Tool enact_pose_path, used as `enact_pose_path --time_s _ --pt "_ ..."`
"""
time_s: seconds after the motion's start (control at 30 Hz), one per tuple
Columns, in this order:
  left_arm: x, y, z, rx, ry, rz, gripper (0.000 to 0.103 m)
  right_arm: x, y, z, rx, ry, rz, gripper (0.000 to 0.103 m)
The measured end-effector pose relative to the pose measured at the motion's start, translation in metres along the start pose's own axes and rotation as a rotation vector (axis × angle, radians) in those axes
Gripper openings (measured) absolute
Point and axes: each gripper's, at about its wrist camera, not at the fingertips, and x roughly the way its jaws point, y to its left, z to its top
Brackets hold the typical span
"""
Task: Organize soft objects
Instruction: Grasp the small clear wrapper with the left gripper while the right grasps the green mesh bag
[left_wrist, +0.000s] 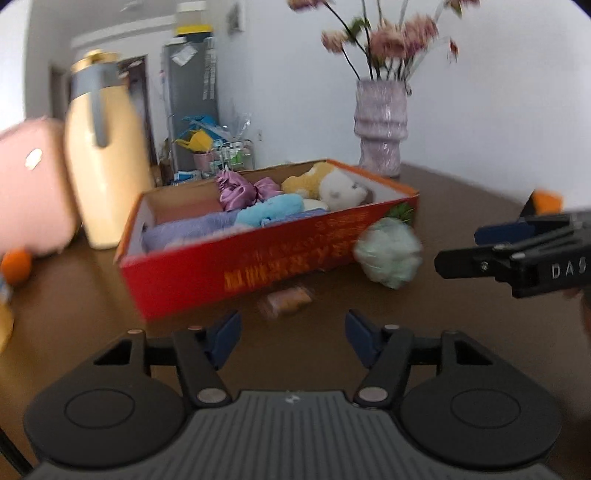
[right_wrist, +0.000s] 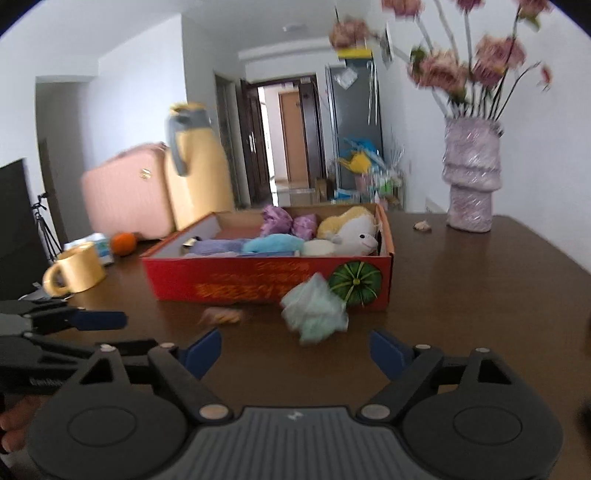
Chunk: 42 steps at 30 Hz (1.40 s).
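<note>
Brown wooden bench (right_wrist: 461, 295) fills the lower half of both views. On it sits a red cardboard box (right_wrist: 258, 284), open top, long side facing the cameras, a green pumpkin print at its right end.

Inside the box: a purple towel (right_wrist: 221, 245) at the left, a blue plush (right_wrist: 273, 243) in the middle, a white and yellow plush (right_wrist: 352, 230) at the right end, and shiny purple fabric pieces (right_wrist: 288, 221) along the back wall.

Behind the box on the left stand a pink case (right_wrist: 125, 195) and a tall cream jug (right_wrist: 199, 173) with a grey handle. A lilac vase (right_wrist: 471, 181) with pink flowers stands at back right, well apart from the box. A gold mug (right_wrist: 75, 269) and an orange (right_wrist: 123, 243) sit left of the box.

A pale green mesh pouf (right_wrist: 314, 314) lies on the bench, touching or just in front of the box's front wall near the pumpkin print; blur makes contact unclear. A small tan blurred item (right_wrist: 221, 315) lies on the bench to its left, cannot tell what it is.

Left tool (left_wrist: 293, 339): blue pads apart, nothing between them, over bare bench in front of the box. Right tool (right_wrist: 295, 354): pads wide apart, empty, pouf just ahead of them, not touched.
</note>
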Motion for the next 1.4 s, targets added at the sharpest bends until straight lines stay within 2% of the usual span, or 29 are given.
enact_pose_path --time_s 0.07,0.2,0.27,0.3,0.33,0.37,0.4,0.5,0.73,0.83,0.93,1.03,1.2,1.3,1.4 --pt "0.025 0.006 0.006 0.037 0.017 -0.020 0.064 0.030 -0.005 0.010 0.003 0.036 -0.004 0.080" --pt "0.058 0.022 0.012 0.025 0.045 -0.109 0.063 0.069 -0.007 0.020 -0.010 0.046 -0.011 0.079" --pt "0.067 0.026 0.011 0.017 0.053 -0.151 0.052 0.083 -0.006 0.025 -0.023 0.047 -0.014 0.076" --pt "0.070 0.025 0.011 0.024 0.061 -0.176 0.040 0.087 -0.006 0.026 -0.028 0.048 -0.007 0.073" --pt "0.073 0.024 0.010 0.034 0.078 -0.189 0.028 0.091 -0.005 0.024 -0.032 0.047 0.003 0.062" --pt "0.074 0.025 0.010 0.030 0.087 -0.201 0.025 0.094 -0.005 0.021 -0.034 0.054 0.009 0.045" --pt "0.073 0.027 0.010 0.019 0.086 -0.218 0.017 0.098 -0.004 0.017 -0.038 0.072 0.005 0.039" --pt "0.073 0.029 0.009 -0.013 0.092 -0.246 0.016 0.096 -0.001 0.014 -0.052 0.062 -0.008 0.035" --pt "0.065 0.027 0.016 -0.037 0.078 -0.201 0.015 0.093 -0.009 0.012 0.025 0.051 0.026 0.033" --pt "0.045 0.024 0.025 -0.068 0.045 -0.162 0.015 0.090 -0.010 0.012 0.025 0.040 0.034 0.033" --pt "0.000 0.025 0.030 -0.120 0.001 -0.113 0.015 0.075 -0.010 0.012 0.030 0.025 -0.011 0.032" --pt "-0.049 0.020 0.023 -0.137 -0.038 -0.027 0.015 0.036 -0.003 0.006 0.026 -0.033 -0.004 0.032" --pt "-0.132 0.007 -0.015 -0.231 -0.110 0.066 0.015 -0.039 0.013 -0.020 0.039 -0.044 0.052 0.032" --pt "-0.172 -0.001 -0.035 -0.316 -0.123 0.051 0.015 -0.086 0.026 -0.041 0.052 -0.049 0.085 0.033" --pt "-0.198 -0.012 -0.047 -0.319 -0.128 0.035 0.015 -0.124 0.039 -0.062 0.052 -0.046 0.102 0.033"
